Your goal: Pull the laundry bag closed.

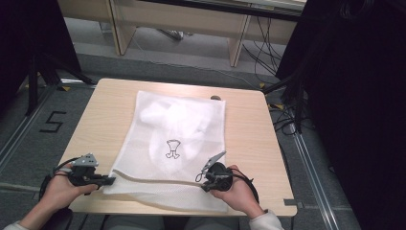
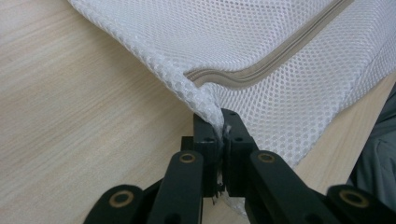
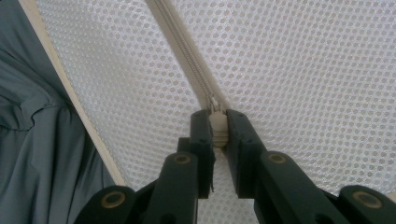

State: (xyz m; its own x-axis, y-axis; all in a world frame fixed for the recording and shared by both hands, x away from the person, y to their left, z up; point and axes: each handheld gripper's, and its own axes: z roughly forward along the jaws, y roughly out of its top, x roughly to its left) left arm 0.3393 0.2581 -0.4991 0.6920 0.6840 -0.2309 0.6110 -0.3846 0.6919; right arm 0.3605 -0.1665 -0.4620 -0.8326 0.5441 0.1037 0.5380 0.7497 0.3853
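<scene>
The left gripper (image 2: 219,135) pinches the honeycomb-mesh corner of a white laundry bag (image 1: 177,143) lying flat on the pale wood-grain table (image 1: 249,134). The right gripper (image 3: 218,133) clamps the cream zipper pull (image 3: 217,127). Pale contents blur behind the mesh.

Soft even overhead light, faint shadows, dark corners in the high view, gripper views sharp.
</scene>
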